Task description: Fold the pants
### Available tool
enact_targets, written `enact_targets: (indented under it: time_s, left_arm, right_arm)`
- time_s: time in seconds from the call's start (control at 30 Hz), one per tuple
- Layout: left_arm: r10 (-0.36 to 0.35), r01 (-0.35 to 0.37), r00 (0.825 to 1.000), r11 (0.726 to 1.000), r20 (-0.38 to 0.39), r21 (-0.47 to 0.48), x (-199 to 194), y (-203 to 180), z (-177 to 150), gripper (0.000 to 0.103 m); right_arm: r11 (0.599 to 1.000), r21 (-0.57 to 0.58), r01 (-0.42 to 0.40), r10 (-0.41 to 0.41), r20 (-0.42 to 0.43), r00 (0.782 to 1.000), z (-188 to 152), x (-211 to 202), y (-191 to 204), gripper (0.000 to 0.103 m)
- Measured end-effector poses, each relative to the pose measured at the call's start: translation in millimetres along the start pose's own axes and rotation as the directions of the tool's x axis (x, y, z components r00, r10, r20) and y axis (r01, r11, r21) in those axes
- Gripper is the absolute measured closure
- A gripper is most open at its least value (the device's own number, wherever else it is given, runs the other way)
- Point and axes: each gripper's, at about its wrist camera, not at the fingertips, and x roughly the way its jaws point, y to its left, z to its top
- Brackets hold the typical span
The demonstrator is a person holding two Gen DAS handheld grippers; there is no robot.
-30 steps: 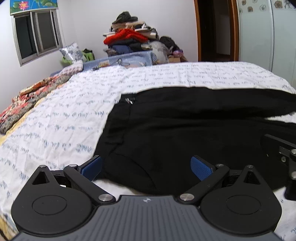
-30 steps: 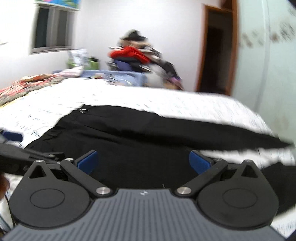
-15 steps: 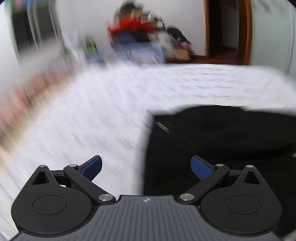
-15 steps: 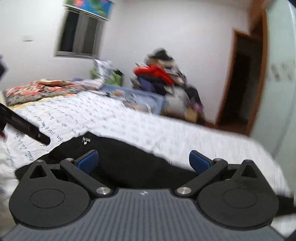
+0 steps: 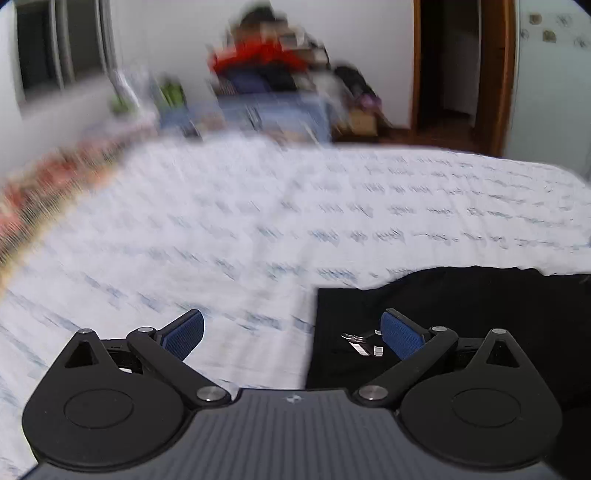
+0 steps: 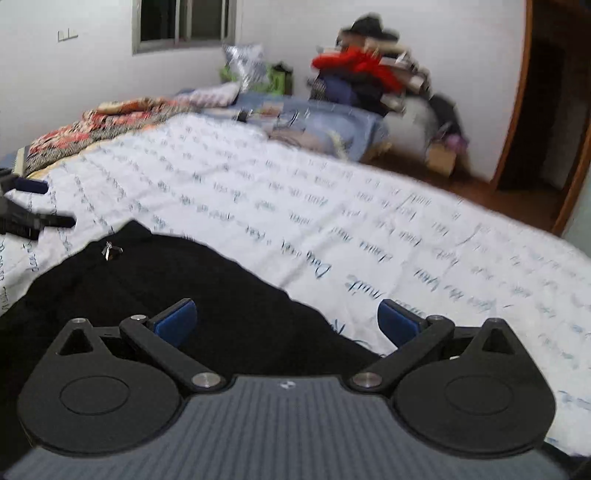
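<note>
Black pants [image 5: 461, 314] lie flat on a white printed bedsheet [image 5: 258, 221]. In the left wrist view their waist corner with a metal clasp [image 5: 360, 341] lies just ahead, by the right finger. My left gripper [image 5: 291, 334] is open and empty, low over the waist edge. In the right wrist view the pants [image 6: 166, 284] fill the lower left, the clasp [image 6: 110, 252] at far left. My right gripper [image 6: 286, 319] is open and empty over the pants' far edge. The left gripper's fingers [image 6: 44, 220] show at the left edge.
A floral blanket [image 6: 92, 127] lies along the bed's far left side. A pile of clothes [image 6: 365, 81] and a blue box [image 6: 325, 125] stand beyond the bed. A dark doorway [image 5: 458, 70] is at the right. A window [image 6: 184, 20] is in the left wall.
Both grippers have swung forward and lower over the pants. The left one moved to the waist corner, the right one to the far edge of the pants. Both stayed open.
</note>
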Motion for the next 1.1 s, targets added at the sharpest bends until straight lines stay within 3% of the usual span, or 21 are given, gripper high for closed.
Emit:
enact_targets:
  time_s: [0.07,0.17,0.23,0.3,0.37,0.43,0.53,0.6,0.7,0.77,0.83,0.87,0.9,0.93,0.97,1.1]
  left_arm:
    - [-0.069,0.076,0.994,0.994,-0.091,0.073,18.7,-2.7,13.0,0.000]
    - [-0.048,0.048,0.999,0.982,-0.006,0.183,27.9,-10.6,19.8,0.000]
    - [-0.103,0.102,0.995,0.956,-0.013,0.275,39.7,-12.4,22.5,0.000]
    - [-0.145,0.138,0.989,0.931,-0.005,0.337,50.2,-11.6,22.1,0.000]
    - [-0.223,0.219,0.974,0.895,-0.034,0.388,57.1,-9.3,19.9,0.000]
    - [-0.265,0.257,0.964,0.872,-0.039,0.416,63.0,-10.1,17.2,0.000]
    - [-0.311,0.294,0.950,0.836,-0.041,0.464,72.0,-13.7,17.2,0.000]
    - [-0.345,0.344,0.935,0.815,-0.086,0.466,82.1,-15.3,18.4,0.000]
    - [-0.340,0.354,0.933,0.815,-0.116,0.458,97.1,-16.6,18.7,0.000]
    - [-0.361,0.378,0.924,0.817,-0.126,0.435,100.3,-14.5,17.5,0.001]
    - [-0.374,0.391,0.919,0.816,-0.126,0.425,99.4,-13.9,16.2,0.010]
    - [-0.387,0.409,0.911,0.814,-0.139,0.413,98.3,-13.5,15.9,0.023]
    - [-0.383,0.409,0.912,0.823,-0.146,0.395,98.1,-13.4,16.2,0.030]
    - [-0.378,0.400,0.916,0.835,-0.134,0.378,96.2,-12.3,16.2,0.037]
    - [-0.363,0.378,0.925,0.849,-0.113,0.370,92.8,-9.9,15.8,0.061]
    - [-0.356,0.355,0.932,0.867,-0.064,0.350,78.2,-7.1,11.0,0.072]
  right_arm:
    - [0.999,-0.016,-0.035,0.035,-0.028,0.999,0.3,20.0,-4.8,0.000]
    - [0.995,-0.050,-0.082,0.076,-0.100,0.992,2.1,50.8,-9.5,0.000]
    - [0.992,-0.069,-0.102,0.092,-0.140,0.986,3.8,69.7,-12.6,0.000]
    - [0.985,-0.081,-0.150,0.135,-0.168,0.977,2.7,80.1,-18.2,0.009]
    - [0.978,-0.097,-0.186,0.165,-0.195,0.967,0.6,88.5,-19.7,0.012]
    - [0.970,-0.105,-0.218,0.189,-0.233,0.954,-0.9,97.4,-21.5,0.019]
    - [0.960,-0.120,-0.253,0.218,-0.246,0.944,-2.4,106.8,-21.3,0.020]
    - [0.955,-0.094,-0.281,0.250,-0.254,0.934,-0.4,112.3,-24.1,0.019]
    - [0.952,-0.053,-0.300,0.278,-0.254,0.927,1.2,120.6,-29.4,0.023]
    - [0.947,-0.054,-0.316,0.293,-0.252,0.922,1.1,120.0,-27.3,0.038]
    - [0.944,-0.077,-0.319,0.293,-0.240,0.925,1.4,114.7,-23.2,0.063]
    - [0.946,-0.080,-0.314,0.288,-0.234,0.928,1.4,111.1,-22.6,0.079]
    - [0.949,-0.080,-0.306,0.282,-0.228,0.932,2.0,108.6,-22.2,0.087]
    - [0.951,-0.080,-0.299,0.276,-0.218,0.936,1.7,104.8,-22.4,0.090]
    - [0.953,-0.085,-0.289,0.267,-0.207,0.941,1.2,100.2,-21.1,0.092]
    - [0.968,-0.140,-0.209,0.188,-0.149,0.971,-3.6,82.0,-7.1,0.095]
